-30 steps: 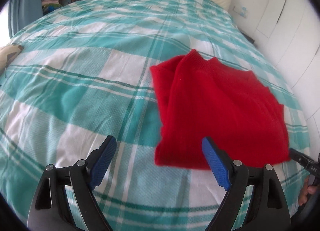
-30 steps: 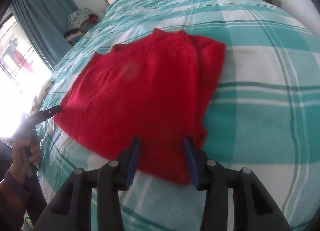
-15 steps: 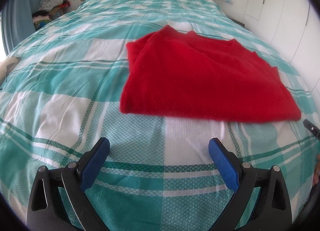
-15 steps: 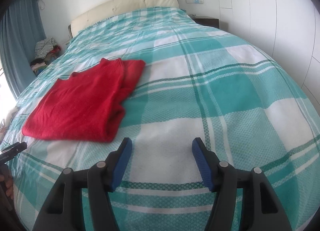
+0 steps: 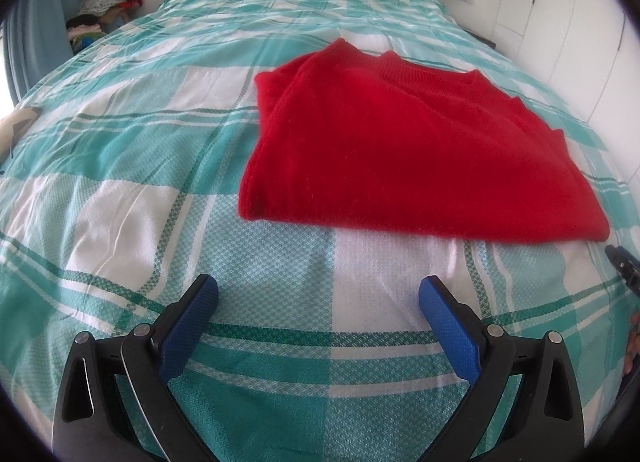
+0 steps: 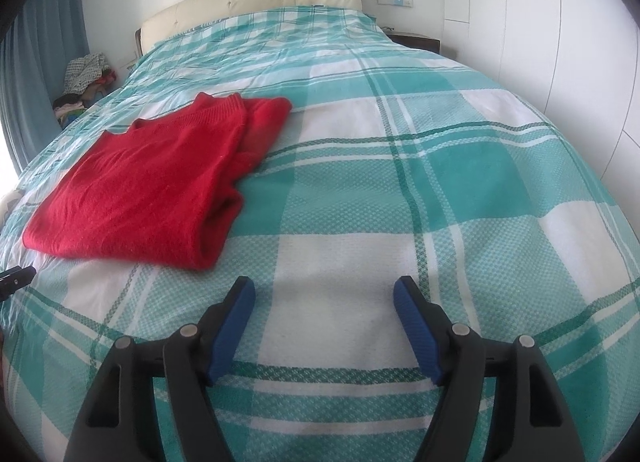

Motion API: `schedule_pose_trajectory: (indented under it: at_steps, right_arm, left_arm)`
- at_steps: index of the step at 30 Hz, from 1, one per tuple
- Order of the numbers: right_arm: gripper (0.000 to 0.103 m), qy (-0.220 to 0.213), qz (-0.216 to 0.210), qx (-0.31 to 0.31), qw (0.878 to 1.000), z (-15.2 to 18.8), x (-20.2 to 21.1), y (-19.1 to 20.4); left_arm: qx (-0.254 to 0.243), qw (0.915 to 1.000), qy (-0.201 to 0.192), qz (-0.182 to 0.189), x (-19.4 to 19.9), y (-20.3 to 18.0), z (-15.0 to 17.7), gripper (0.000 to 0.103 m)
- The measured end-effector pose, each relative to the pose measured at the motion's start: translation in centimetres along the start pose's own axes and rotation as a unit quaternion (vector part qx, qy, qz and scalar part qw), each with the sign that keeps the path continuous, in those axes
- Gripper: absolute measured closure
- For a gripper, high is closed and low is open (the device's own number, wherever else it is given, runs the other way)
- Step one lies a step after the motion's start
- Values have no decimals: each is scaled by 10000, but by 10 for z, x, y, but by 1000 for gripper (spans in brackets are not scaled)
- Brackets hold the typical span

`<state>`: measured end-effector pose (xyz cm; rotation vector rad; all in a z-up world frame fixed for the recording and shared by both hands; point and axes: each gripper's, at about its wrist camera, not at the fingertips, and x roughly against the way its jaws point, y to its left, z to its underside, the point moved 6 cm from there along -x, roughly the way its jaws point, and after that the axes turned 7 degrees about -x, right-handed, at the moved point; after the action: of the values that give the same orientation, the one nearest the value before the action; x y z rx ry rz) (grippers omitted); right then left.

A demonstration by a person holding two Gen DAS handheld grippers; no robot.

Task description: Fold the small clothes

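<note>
My right gripper [image 6: 324, 302], whose pads straddled the near edge of the red sweater [image 6: 160, 182] a second ago, has drawn off it; its jaws have just been opening and now stand wide over bare bedspread [image 6: 440, 182], nothing between them, the sweater lying toward 10 o'clock. My left gripper [image 5: 318, 302], whose right pad overlapped the sweater's near hem, has backed away, so the sweater [image 5: 400, 150] now lies clear of it toward 1 o'clock.
</note>
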<state>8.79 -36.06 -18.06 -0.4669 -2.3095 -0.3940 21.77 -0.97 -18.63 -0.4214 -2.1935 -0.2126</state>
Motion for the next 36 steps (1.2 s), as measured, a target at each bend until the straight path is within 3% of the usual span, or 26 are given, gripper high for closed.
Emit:
schedule_pose_trajectory:
  at_steps: [31,36]
  right_arm:
    - [29,-14,5,8,10000,1,0,0]
    - [29,-51,-159,-109,9998,-3,9,0]
  left_arm:
    - [-28,10000,41,-49,-3,0,1,1]
    - [-10,10000,58,-26,-4,2,1,1]
